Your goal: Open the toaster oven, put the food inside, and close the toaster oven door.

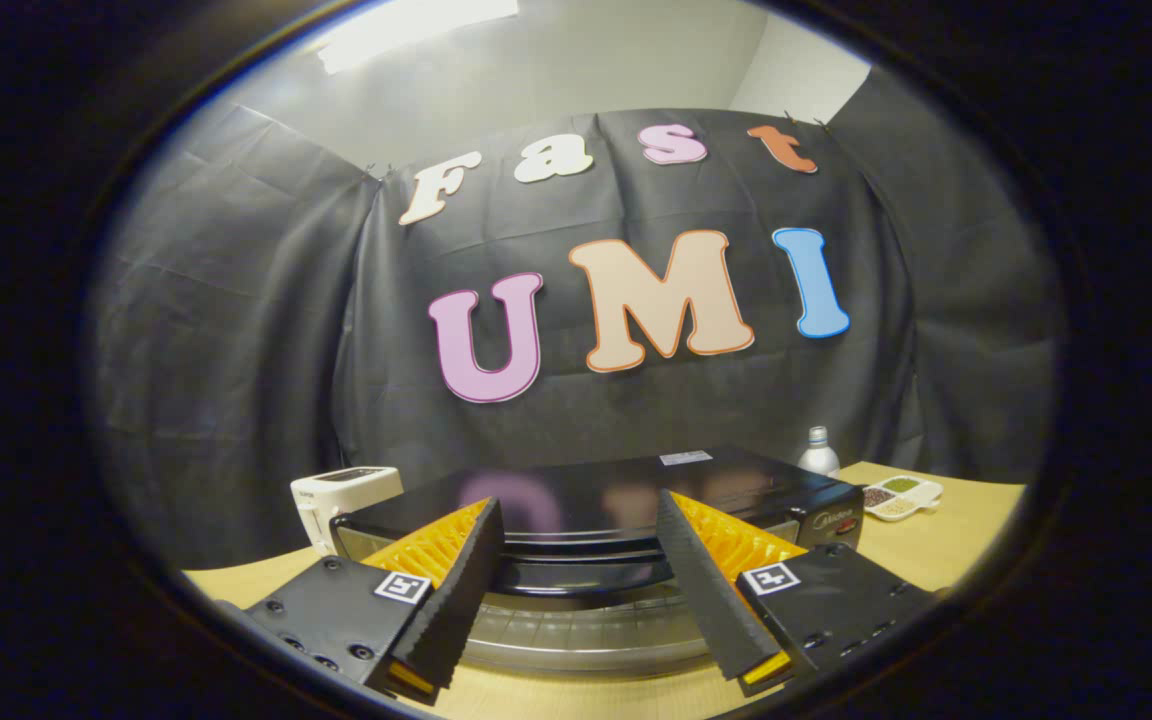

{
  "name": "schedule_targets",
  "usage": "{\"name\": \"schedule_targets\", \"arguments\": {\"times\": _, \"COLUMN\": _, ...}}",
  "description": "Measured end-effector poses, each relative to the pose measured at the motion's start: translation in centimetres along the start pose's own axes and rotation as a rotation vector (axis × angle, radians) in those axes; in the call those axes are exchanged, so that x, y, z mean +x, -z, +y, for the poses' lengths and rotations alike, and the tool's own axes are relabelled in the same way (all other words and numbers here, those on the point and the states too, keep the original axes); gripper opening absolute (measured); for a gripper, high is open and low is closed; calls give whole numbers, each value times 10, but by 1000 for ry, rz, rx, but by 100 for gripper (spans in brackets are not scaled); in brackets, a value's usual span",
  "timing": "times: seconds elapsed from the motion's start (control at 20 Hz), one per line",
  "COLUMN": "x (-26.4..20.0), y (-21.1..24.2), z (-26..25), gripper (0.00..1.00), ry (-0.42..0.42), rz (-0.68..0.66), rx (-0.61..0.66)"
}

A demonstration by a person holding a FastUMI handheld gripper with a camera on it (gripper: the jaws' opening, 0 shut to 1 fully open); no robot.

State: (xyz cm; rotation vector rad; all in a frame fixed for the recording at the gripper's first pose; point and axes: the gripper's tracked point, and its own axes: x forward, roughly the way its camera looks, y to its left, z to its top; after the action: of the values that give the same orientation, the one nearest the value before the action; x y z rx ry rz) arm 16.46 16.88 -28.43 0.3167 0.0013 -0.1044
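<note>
Black toaster oven (pixel 626 505) at the bench's (pixel 946 550) middle, door closed, its handle (pixel 581 573) just ahead of the released, empty gripper (pixel 576 520). Opening step: the fingers probably must close on the handle and pull.

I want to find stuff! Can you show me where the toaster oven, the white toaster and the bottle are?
toaster oven (pixel 596 495): gripper view, on its black top, just beyond the open tongs (pixel 576 560).
white toaster (pixel 341 490): gripper view, on its side wall, beside the oven.
bottle (pixel 818 455): gripper view, on its body, behind the oven.
</note>
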Motion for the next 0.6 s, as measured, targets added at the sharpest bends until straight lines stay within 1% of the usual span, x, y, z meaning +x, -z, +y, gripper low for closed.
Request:
{"name": "schedule_targets", "arguments": {"times": 0.3, "x": -31, "y": 3, "z": 1, "gripper": 97, "ry": -7, "rz": -10, "rx": -14}}
{"name": "schedule_targets", "arguments": {"times": 0.6, "x": -72, "y": 14, "z": 1, "gripper": 97, "ry": -3, "rz": -7, "rx": -30}}
